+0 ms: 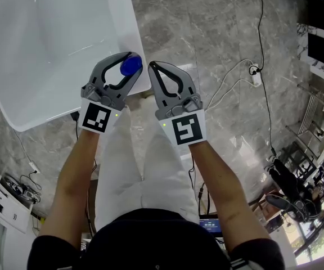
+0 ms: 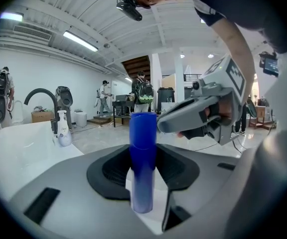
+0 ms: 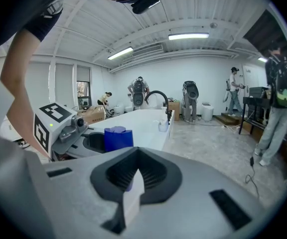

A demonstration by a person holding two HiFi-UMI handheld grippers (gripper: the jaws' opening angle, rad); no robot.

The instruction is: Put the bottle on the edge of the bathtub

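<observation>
A blue bottle [image 1: 131, 66] stands upright between the jaws of my left gripper [image 1: 129, 61], which is shut on it. It hangs over the near corner of the white bathtub's rim [image 1: 129, 34]. In the left gripper view the blue bottle [image 2: 142, 153] rises between the pads, with the bathtub [image 2: 19, 148] to the left. My right gripper [image 1: 151, 66] is just right of the bottle, jaws shut with nothing in them. The right gripper view shows the bottle's blue cap [image 3: 115, 138], the left gripper [image 3: 59, 128] and the bathtub [image 3: 143, 119] beyond.
A white pump bottle [image 2: 64, 131] and a black curved faucet [image 2: 40, 95] are at the tub's far end. Cables and a power strip [image 1: 256, 75] lie on the grey marble floor to the right. A white cabinet [image 1: 4, 204] stands lower left. Several people stand in the background.
</observation>
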